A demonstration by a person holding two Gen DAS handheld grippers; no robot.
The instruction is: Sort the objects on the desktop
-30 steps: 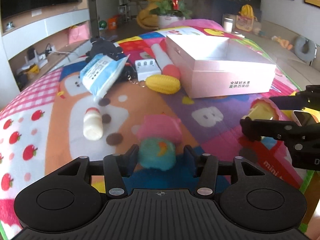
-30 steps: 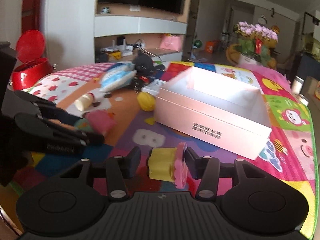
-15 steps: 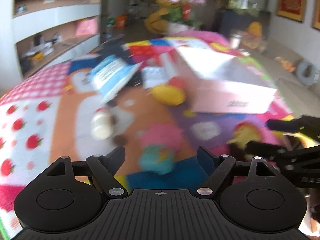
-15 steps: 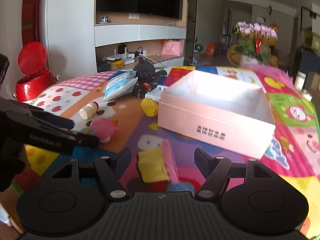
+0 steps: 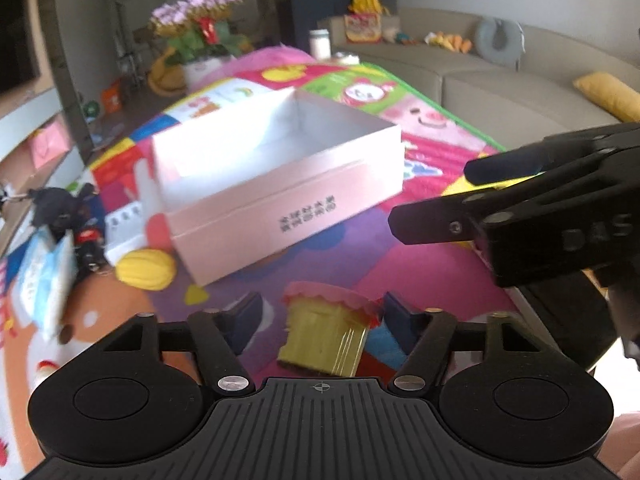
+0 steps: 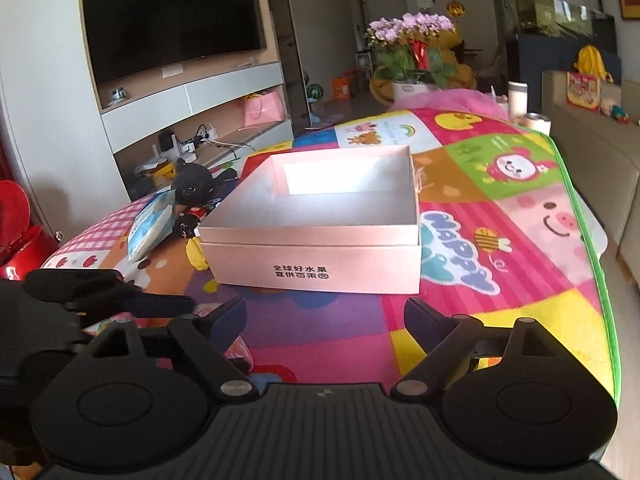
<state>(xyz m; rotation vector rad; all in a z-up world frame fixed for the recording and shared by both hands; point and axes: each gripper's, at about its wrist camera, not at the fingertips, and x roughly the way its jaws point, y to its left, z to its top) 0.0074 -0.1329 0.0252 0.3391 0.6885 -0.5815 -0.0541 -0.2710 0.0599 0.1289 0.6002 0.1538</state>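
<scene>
An open pink box [image 5: 276, 184] stands empty on the colourful mat; it also shows in the right wrist view [image 6: 320, 236]. My left gripper [image 5: 322, 314] is open around a yellow toy cake with a pink top [image 5: 326, 332] that lies on the mat between its fingers, not clamped. My right gripper [image 6: 325, 314] is open and empty, facing the box; it shows from the side in the left wrist view [image 5: 460, 196]. A yellow corn toy [image 5: 146, 269], a blue-white packet [image 5: 44, 280] and a black plush [image 6: 192, 186] lie left of the box.
A white charger block [image 5: 126, 228] sits by the box's left corner. The mat's green edge [image 6: 588, 240] runs along the right, with a sofa [image 5: 500, 80] beyond. A flower pot [image 6: 412, 52] stands past the far end. A red bin [image 6: 16, 236] is at left.
Both grippers opened. The right gripper let go of the yellow cake and moved right and up. The left gripper swung right from the green-pink toy to sit around the cake.
</scene>
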